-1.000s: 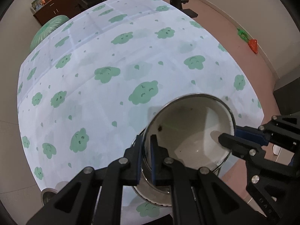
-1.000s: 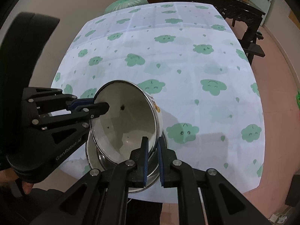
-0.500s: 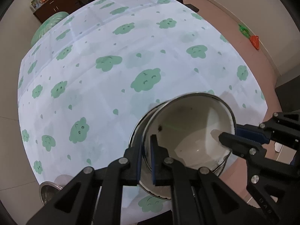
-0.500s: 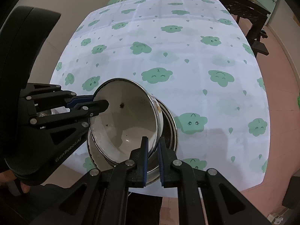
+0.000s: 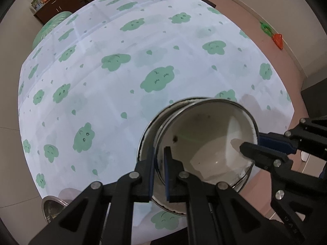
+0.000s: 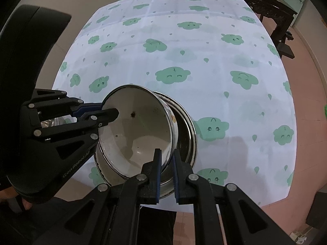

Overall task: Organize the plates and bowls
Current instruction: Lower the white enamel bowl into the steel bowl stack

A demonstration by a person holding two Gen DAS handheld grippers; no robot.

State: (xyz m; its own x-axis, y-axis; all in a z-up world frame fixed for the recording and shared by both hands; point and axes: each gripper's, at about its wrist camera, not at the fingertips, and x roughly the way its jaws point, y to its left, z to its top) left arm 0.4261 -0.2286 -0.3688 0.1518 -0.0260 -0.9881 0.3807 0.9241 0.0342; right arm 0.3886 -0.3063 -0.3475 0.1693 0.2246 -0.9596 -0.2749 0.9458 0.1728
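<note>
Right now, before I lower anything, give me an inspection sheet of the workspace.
Surface: table under a white cloth printed with green clouds; no spills seen.
Job's things: white enamel bowl, tilted, sitting partly inside a wider metal bowl near the table's near edge; dark specks inside the white one.
Clutter: another steel bowl low at the table's edge.
Grippers: left claw shut on the white enamel bowl's rim; right claw shut on the opposite rim.
Cables: nothing seen.
Surroundings: dark wooden furniture beyond the table, a green round object at its far corner, orange and green items on the floor.
</note>
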